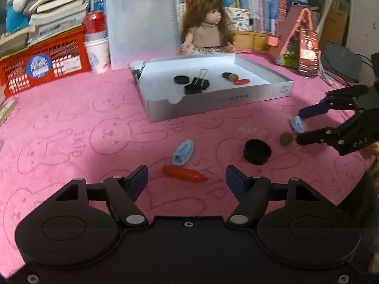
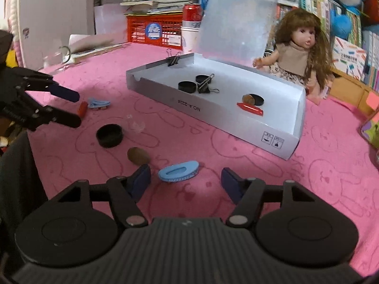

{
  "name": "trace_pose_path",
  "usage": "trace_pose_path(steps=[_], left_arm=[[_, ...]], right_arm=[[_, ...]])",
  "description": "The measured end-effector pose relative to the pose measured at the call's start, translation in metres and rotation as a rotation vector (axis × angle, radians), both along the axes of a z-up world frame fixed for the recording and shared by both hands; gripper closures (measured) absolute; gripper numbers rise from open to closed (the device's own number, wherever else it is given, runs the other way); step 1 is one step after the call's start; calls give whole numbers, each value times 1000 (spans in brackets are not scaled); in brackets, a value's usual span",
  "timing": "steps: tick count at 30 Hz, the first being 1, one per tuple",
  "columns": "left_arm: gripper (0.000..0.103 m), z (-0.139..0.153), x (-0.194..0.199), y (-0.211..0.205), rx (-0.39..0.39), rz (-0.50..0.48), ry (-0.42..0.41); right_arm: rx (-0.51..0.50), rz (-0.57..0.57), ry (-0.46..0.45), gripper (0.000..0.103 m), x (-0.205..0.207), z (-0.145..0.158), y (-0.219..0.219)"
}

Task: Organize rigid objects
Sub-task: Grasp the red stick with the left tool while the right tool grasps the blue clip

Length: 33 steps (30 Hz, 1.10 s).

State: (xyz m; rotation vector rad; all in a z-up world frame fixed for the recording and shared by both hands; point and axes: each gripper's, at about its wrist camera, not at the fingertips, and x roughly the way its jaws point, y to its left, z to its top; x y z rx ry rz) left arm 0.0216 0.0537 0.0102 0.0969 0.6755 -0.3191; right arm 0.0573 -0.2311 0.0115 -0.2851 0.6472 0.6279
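Pink counter (image 1: 71,123) has open room ahead of both grippers; the box (image 1: 213,104) sits mid-counter, its low front wall facing us. Our left gripper (image 1: 187,177) hovers with jaws wide open, holding nothing, red piece (image 1: 183,173) lying just between its tips and a blue clip (image 1: 183,152) just beyond. Our right gripper (image 2: 186,177) is also wide open and empty, second blue clip (image 2: 178,171) between its tips, brown nut (image 2: 138,156) near the left finger. Black cap (image 2: 109,135) lies loose between the two grippers. Box already holds caps, binder clips, a nut, a red piece. Doll (image 2: 300,52), crate (image 1: 45,68) and books crowd the far edge behind the box.
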Motion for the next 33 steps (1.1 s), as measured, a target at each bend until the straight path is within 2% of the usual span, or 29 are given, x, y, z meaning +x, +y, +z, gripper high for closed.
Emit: trace_pose_path(steps=[6,9,10,13,21,33], left_arm=[[52,-4,-2,1,29,-32,-25],[60,-4,-4,-2,36,-54,-37],[61,-4,-4,-3,34,-56,-38],[61,-5,-5,-3,28,-45,-41],[62,0,-9,-8,21,-32,-58],[62,29,8,-20,-43,-1,-79]], right_arm=[[-11,43,3,37,1,2,6],[-1,50,11,48,0,2,7],[0,46,10,54,-1,2,8],[-7,19,4,62,-2,3,11],[-20,-40,-21,63,-1,5,16],[54,-200,-13,63,15,21,8]])
